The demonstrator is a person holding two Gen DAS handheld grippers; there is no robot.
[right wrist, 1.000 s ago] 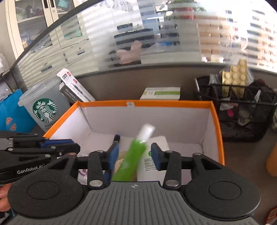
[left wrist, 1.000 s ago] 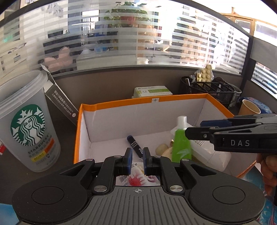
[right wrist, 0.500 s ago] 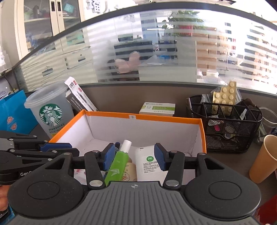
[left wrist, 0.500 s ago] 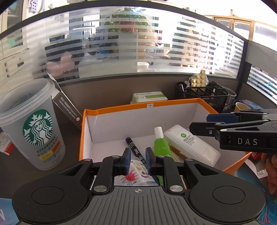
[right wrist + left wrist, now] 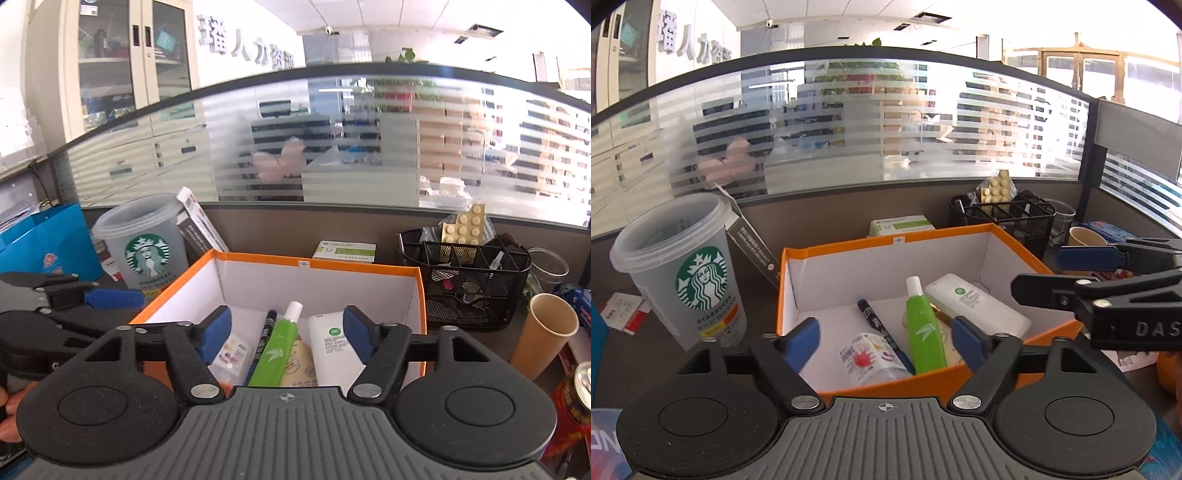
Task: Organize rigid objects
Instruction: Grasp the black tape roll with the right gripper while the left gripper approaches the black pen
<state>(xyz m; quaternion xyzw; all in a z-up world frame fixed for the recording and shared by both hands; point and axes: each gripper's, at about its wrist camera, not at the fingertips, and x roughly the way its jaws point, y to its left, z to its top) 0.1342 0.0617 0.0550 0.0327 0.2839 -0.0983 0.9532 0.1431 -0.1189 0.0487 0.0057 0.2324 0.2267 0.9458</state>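
An orange box (image 5: pixel 849 246) with a white inside, also in the right wrist view (image 5: pixel 177 291), holds a green tube (image 5: pixel 923 332) (image 5: pixel 277 349), a black marker (image 5: pixel 875 325) (image 5: pixel 264 332), a white bottle (image 5: pixel 979 306) (image 5: pixel 328 339) and a clear packet (image 5: pixel 864 358) (image 5: pixel 231 354). My left gripper (image 5: pixel 886 341) is open and empty, above the box's near edge. My right gripper (image 5: pixel 286 332) is open and empty, above the box's near side; it also shows at the right of the left wrist view (image 5: pixel 1108 280).
A Starbucks cup (image 5: pixel 687 273) (image 5: pixel 147 247) stands left of the box. A black mesh organizer (image 5: pixel 461 280) (image 5: pixel 1008 221) and a paper cup (image 5: pixel 543 336) stand to the right. A green-and-white carton (image 5: pixel 343 251) lies behind the box. A red can (image 5: pixel 576 406) is at the right edge.
Both grippers have pulled back and up from the box. The left gripper went from shut on the packet to open. The green tube dropped from the right gripper and now lies in the box.
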